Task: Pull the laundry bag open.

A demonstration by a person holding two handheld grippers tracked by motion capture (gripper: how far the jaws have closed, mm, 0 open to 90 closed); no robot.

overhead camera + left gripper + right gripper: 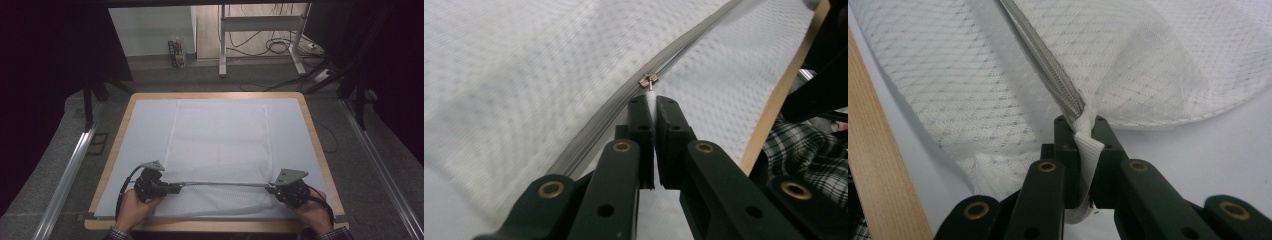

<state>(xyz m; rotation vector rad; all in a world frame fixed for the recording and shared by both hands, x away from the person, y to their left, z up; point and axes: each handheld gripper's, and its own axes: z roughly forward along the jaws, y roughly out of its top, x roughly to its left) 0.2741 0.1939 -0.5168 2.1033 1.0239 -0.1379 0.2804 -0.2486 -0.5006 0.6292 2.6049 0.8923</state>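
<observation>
Now we hold the zipper (pixel 220 184) taut | left jaws (pixel 651 107) clamped on its pull tab (pixel 650 100), slider (pixel 648 80) just ahead | right jaws (pixel 1083 127) clamped on end tab (pixel 1088 150) | axis runs jaw to jaw.

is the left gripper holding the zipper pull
Yes, in the left gripper view the left gripper has its jaws shut on the white zipper pull hanging from the slider.

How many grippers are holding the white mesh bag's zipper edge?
2: the left gripper pinches the zipper pull at the bag's near-left; the right gripper clamps the zipper's end tab at its near-right.
</observation>
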